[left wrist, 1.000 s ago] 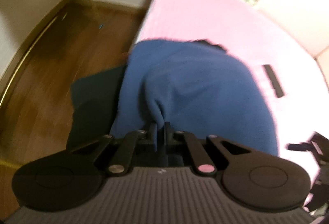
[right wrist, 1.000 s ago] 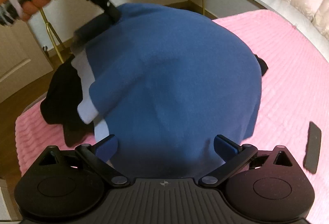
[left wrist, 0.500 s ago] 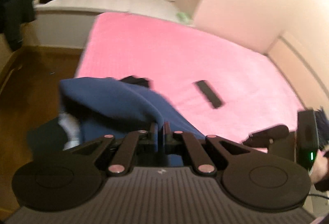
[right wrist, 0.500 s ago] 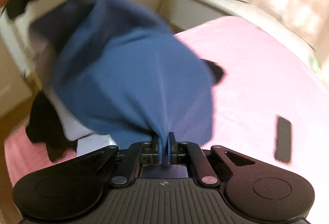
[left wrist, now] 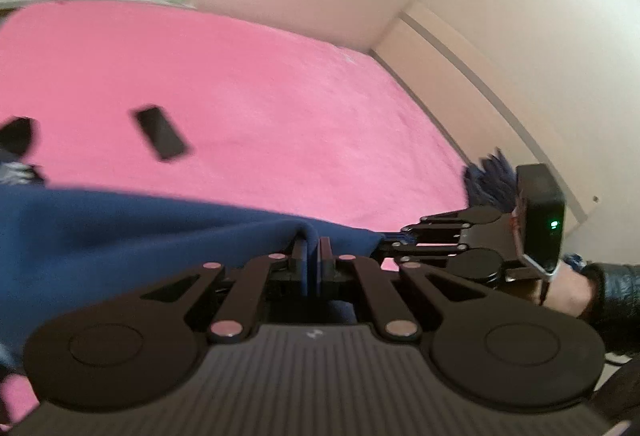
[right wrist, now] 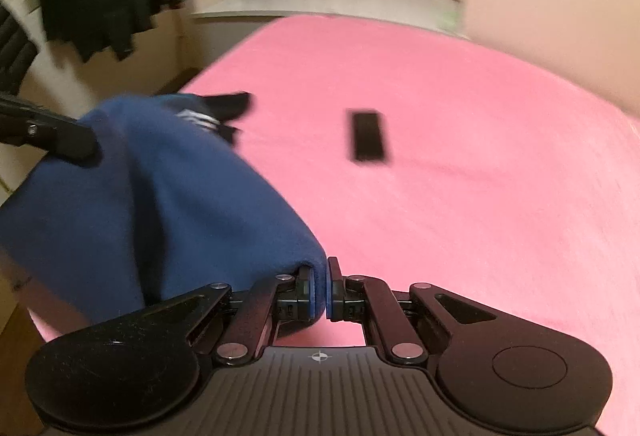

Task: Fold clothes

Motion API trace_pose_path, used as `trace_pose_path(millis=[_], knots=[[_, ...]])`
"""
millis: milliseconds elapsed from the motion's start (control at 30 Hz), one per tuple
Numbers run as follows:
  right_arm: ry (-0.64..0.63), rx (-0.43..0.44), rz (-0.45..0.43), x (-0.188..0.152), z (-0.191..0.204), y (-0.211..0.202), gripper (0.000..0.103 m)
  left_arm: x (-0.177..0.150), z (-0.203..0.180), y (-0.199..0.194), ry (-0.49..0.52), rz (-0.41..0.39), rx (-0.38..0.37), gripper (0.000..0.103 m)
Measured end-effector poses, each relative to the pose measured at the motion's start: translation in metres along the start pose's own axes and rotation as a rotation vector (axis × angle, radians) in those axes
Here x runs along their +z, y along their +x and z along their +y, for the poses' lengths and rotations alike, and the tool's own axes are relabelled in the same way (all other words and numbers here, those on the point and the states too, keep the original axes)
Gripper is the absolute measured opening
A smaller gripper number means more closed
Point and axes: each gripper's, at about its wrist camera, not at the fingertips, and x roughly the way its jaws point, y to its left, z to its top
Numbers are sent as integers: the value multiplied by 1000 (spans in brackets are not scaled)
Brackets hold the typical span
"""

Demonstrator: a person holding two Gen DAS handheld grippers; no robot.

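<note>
The blue garment (right wrist: 152,203) is pinched at one edge between the closed fingers of the right gripper (right wrist: 319,290) and at another by the left gripper (left wrist: 312,260), so that it is held stretched in the air above the near edge of the pink bed (right wrist: 460,155). Only a thin bite of cloth is seen in each grip, so an edge could be lost if the fabric were pulled tauter. Farther out, a black remote-like object (right wrist: 367,135) lies on the cover and could be buried or swept aside if the garment were laid down over it.

Right claw (right wrist: 319,290) pinches blue garment (right wrist: 152,203) over pink bed (right wrist: 460,175).
</note>
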Motion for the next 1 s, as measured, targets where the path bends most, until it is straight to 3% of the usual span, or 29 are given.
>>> trace_pose_path(millis=[167, 267, 300, 333, 400, 433, 467, 500, 600, 700, 800, 900, 1000], knots=[[166, -129, 62, -77, -135, -61, 3, -16, -108, 106, 4, 108, -78, 1], [237, -189, 135, -116, -190, -83, 3, -34, -156, 174, -5, 227, -114, 4], [235, -199, 143, -121, -194, -85, 3, -41, -167, 188, -5, 249, -109, 13], [232, -210, 151, -126, -198, -87, 4, -49, -175, 197, -6, 270, -103, 28], [228, -230, 167, -136, -205, -92, 36, -65, -175, 199, -19, 301, -87, 47], [226, -241, 176, -141, -209, -94, 64, -71, -164, 193, -26, 299, -66, 48], [224, -251, 184, -146, -213, -97, 79, -77, -154, 187, -34, 298, -32, 48], [222, -261, 192, -151, -216, -99, 79, -83, -143, 182, -42, 297, 1, 48], [166, -206, 171, -138, -191, -97, 79, -106, -99, 161, -99, 289, 144, 51], [31, -66, 158, -119, -139, -77, 79, -126, -54, 138, -166, 265, 306, 52], [-183, 99, 181, -110, -76, -42, 79, -152, -7, 111, -262, 226, 418, 57], [-472, 210, 232, -124, -7, 8, 79, -179, 23, 78, -330, 196, 490, 58], [-710, 226, 282, -138, 24, 59, 79, -203, 45, 62, -395, 184, 509, 58]])
